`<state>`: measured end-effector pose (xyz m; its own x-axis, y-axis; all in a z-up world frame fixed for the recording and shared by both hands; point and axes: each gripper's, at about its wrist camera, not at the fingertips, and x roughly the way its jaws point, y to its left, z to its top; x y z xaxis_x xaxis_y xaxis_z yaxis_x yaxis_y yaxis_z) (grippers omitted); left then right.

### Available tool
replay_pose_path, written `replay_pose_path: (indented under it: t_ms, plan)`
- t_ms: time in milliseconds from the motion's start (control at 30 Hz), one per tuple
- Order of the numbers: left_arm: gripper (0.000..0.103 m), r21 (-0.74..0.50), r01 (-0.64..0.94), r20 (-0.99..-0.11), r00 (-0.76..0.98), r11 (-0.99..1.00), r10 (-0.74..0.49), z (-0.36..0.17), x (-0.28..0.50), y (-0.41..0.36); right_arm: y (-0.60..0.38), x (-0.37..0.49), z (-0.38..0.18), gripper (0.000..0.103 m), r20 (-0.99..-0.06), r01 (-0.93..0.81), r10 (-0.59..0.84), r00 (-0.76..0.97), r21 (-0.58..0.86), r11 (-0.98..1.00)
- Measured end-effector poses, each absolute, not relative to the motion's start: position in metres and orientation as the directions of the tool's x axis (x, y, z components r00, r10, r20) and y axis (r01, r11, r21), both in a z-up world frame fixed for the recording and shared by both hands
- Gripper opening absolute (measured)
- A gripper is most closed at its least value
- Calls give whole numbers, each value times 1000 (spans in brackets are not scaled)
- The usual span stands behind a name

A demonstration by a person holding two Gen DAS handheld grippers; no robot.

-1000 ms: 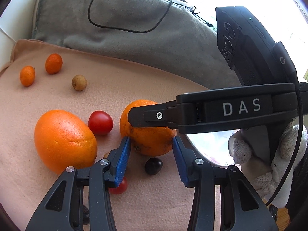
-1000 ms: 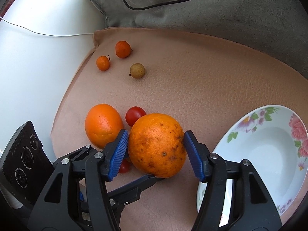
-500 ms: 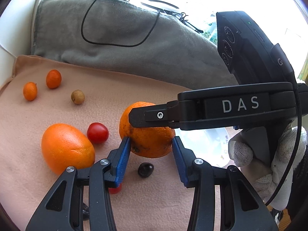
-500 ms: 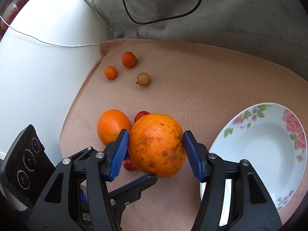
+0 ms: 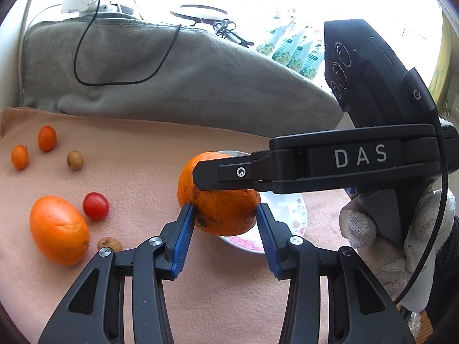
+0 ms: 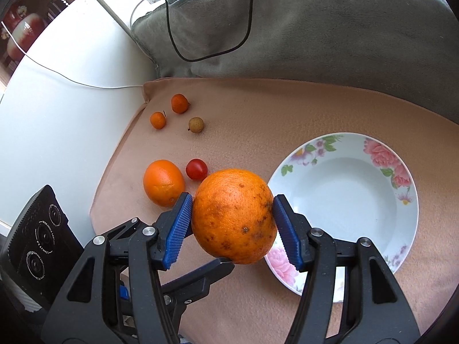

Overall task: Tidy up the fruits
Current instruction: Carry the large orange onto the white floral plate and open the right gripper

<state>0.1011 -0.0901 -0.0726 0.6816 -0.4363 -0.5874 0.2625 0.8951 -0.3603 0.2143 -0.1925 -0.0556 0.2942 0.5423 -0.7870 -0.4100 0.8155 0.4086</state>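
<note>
Right gripper (image 6: 232, 223) clamped on spotted orange (image 6: 233, 215), blue pads touching both sides, fruit lifted at frame center, overlapping left rim of floral plate (image 6: 344, 200) at right. Left gripper (image 5: 225, 238) has fingers spread, nothing gripped; the orange sits beyond its tips. Smooth orange (image 6: 163, 186) and cherry tomato (image 6: 196, 169) lie left of center on pink cloth (image 6: 258, 114). Two kumquats (image 6: 169, 111) and longan (image 6: 196, 124) upper left.
</note>
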Motion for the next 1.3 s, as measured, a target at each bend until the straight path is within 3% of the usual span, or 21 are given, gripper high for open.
replay_pose_path:
  t_ms: [767,1000,1133,1267,1300]
  plan:
    - [43,-354,315,-635,610,881,-473,-85,113,-139,-254,214,-90,61,-774,-277,576,264,511,814]
    - [43,-332,338,-615,630,880,-474,-72,111,-142,-278,212,-61,62,-758,-259,513,404,443,858]
    - [43,-323,334,-611,641,885,-465,-67,109,-133,-293,205,-42,75,-729,-247,473,495,404,881]
    - [44,-311,322,-612,653,894,-447,-66,107,-127,-305,198,-32,77,-687,-235,475,550,418,877]
    - [50,-306,319,-612,655,897,-443,-65,107,-124,-307,196,-30,77,-679,-232,472,563,418,878]
